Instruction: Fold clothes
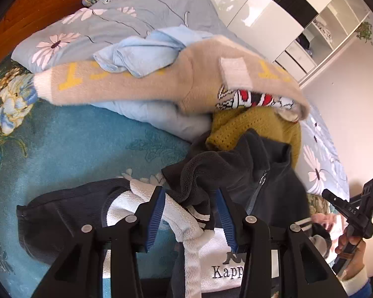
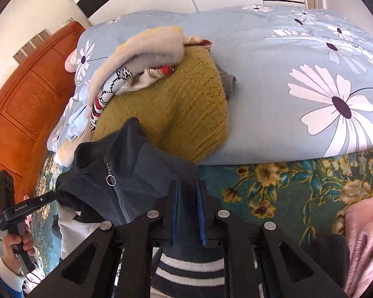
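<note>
The dark fleece jacket with white parts lies on the teal flowered bedspread, in front of the pile of clothes: a mustard knit sweater at 12 o'clock from it and a beige sweater on top. The left gripper has its fingers half apart, with white and dark fleece folds between them. The right gripper has narrow fingers closed on the striped dark hem of the jacket
</note>
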`<state>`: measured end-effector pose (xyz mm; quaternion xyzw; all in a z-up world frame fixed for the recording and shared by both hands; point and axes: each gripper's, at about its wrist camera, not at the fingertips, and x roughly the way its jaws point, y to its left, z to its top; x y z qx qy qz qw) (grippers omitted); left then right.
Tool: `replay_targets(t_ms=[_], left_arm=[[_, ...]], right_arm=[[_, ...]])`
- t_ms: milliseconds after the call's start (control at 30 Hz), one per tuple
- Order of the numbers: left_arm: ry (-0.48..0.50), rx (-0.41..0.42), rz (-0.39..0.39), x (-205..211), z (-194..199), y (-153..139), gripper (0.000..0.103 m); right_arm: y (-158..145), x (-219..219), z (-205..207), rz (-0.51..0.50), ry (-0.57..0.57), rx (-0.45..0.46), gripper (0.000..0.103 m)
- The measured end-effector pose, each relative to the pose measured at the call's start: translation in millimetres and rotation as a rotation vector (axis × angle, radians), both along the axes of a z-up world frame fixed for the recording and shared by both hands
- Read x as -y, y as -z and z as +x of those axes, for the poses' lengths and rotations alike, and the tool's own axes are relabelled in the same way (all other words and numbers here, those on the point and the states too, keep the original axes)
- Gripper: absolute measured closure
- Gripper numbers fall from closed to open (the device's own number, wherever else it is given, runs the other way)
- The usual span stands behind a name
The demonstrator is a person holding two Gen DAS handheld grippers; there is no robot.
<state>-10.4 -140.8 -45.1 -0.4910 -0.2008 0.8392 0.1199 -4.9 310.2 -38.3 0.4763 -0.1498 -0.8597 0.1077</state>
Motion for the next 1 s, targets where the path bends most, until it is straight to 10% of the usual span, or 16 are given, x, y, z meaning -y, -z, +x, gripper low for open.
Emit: replay_targets(t_ms=[233,433,833,1000], left_arm=[[0.105,-0.079,0.033,22,95,-15,0.039],[0.196,0.032,-0.128,1,165,37,0.039],[0.270,0.066,-0.303,-38,184,84,0.040],[0.254,0.066,-0.283,-35,188,84,0.086]], right_arm=[[-43,-8,80,-0.061,-0.142,-0.097,0.062],[17,6,171,0.051,-0.275,0.067,0.055],[80,3,158,-0.058,-0.124,0.228,0.055],[78,8,159,-0.094,-0.141,0.226,0.080]])
